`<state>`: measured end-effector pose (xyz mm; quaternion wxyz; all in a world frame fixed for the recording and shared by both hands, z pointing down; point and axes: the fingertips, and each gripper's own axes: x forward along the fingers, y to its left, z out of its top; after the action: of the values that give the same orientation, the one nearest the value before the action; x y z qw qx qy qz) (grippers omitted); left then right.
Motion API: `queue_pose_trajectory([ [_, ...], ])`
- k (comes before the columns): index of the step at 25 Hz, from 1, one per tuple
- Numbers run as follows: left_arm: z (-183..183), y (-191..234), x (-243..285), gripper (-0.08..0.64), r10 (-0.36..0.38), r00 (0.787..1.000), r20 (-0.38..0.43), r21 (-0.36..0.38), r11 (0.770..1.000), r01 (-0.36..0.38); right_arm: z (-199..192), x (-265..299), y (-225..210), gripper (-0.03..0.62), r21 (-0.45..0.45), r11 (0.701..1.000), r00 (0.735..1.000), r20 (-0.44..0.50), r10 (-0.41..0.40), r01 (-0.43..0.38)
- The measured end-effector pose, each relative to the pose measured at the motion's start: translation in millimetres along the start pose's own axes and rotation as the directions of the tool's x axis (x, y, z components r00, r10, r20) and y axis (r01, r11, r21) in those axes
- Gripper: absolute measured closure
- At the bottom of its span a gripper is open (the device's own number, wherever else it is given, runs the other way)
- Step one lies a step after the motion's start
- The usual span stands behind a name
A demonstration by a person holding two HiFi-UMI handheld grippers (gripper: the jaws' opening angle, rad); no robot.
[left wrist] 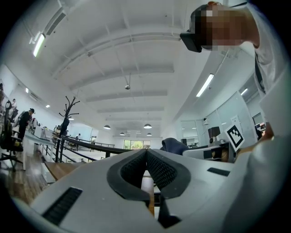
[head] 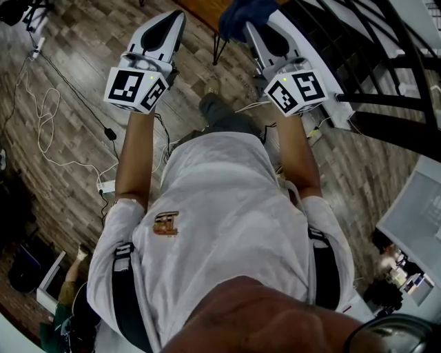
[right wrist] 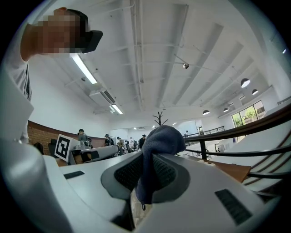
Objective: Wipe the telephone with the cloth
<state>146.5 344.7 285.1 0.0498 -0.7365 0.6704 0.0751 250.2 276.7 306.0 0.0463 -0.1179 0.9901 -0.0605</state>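
No telephone shows in any view. In the head view both grippers are held out in front of the person's chest. My left gripper [head: 178, 17] is shut with nothing between its pads; the left gripper view shows its dark pads meeting [left wrist: 146, 154]. My right gripper [head: 249, 27] is shut on a dark blue cloth [head: 244, 12], which bunches above the jaws. In the right gripper view the cloth [right wrist: 157, 143] is pinched between the ribbed pads, bulges at the tips and hangs a little below them.
Below lies a wooden floor [head: 76, 76] with white cables [head: 45, 124] and a power strip [head: 107, 186]. A black railing [head: 358, 55] runs at the upper right, and a white desk [head: 413, 220] stands at the right. People sit farther off in the office [right wrist: 82, 135].
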Motion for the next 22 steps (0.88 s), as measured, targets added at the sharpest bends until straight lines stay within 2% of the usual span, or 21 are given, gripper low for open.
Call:
queue_pose_trajectory([
  [6,-17,53,62,0.541,-0.002,1.000,-0.024,0.003,1.000,0.002,-3,62,-57,0.532,0.011,1.000,1.000,0.001,0.000,0.000],
  [14,-37,119,173,0.541,0.012,0.998,-0.060,0.013,1.000,-0.011,1,138,-165,0.532,0.020,1.000,1.000,0.002,-0.011,0.011],
  [22,-67,191,277,0.541,-0.008,0.995,-0.100,0.007,1.000,0.008,-5,222,-256,0.532,0.036,0.999,0.999,-0.021,-0.030,0.031],
])
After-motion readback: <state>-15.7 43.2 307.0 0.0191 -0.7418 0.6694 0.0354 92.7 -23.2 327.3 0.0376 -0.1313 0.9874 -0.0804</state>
